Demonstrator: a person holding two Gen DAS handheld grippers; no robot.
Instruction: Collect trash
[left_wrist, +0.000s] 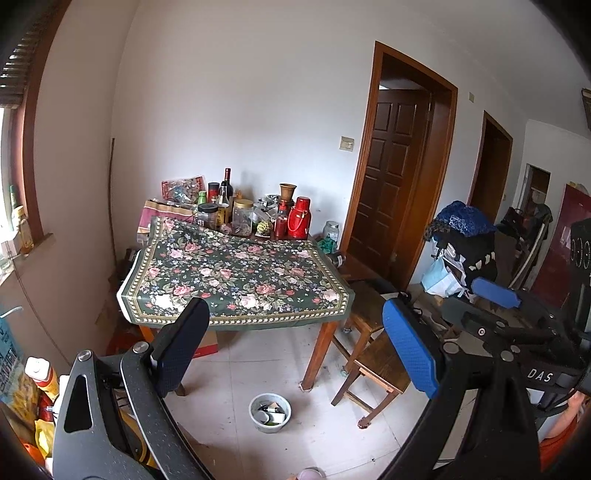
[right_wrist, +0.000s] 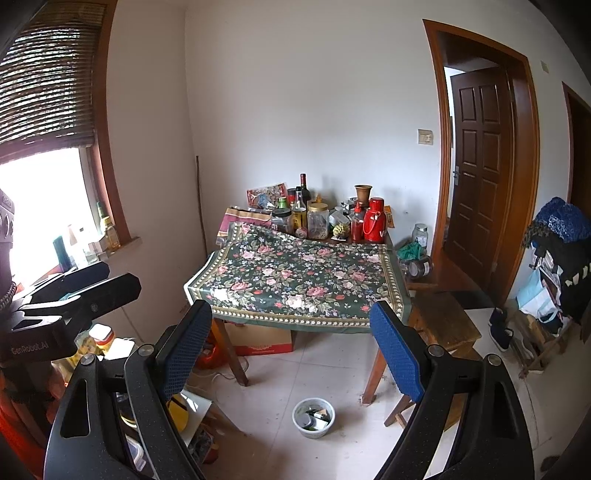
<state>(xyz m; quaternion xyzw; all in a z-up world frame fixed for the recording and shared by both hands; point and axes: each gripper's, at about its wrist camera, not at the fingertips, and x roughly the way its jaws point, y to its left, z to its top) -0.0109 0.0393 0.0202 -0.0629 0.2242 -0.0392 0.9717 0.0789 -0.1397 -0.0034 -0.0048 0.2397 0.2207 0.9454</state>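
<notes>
Both grippers are held up in the air, facing a table (left_wrist: 325, 336) covered with a dark green flowered cloth (left_wrist: 236, 277). The left gripper (left_wrist: 295, 350) has its jaws spread wide, with nothing between the pads; through the gap show the front edge of the cloth, a table leg and the pale floor tiles. The right gripper (right_wrist: 291, 354) is just as wide apart and just as empty, and it frames much the same stretch of cloth and floor. In the left wrist view the right gripper (left_wrist: 495, 295) also appears off to the right side, seen from the side at about the same height, with its blue pads apart.

The trash sits in a small white bowl (left_wrist: 269, 412) on the floor, in front of the table and near its front right leg. Inside it lie a few scraps: something dark, a pale flat piece and a bit of green, too small to name. In the right wrist view the same bowl (right_wrist: 313, 417) shows low between the two fingers.

The back of the table is crowded with bottles, jars and a red flask (left_wrist: 298, 218). A wooden stool (left_wrist: 373, 365) stands right of the table, beside the brown door (left_wrist: 388, 177). A cardboard box (right_wrist: 264, 341) lies under the table
</notes>
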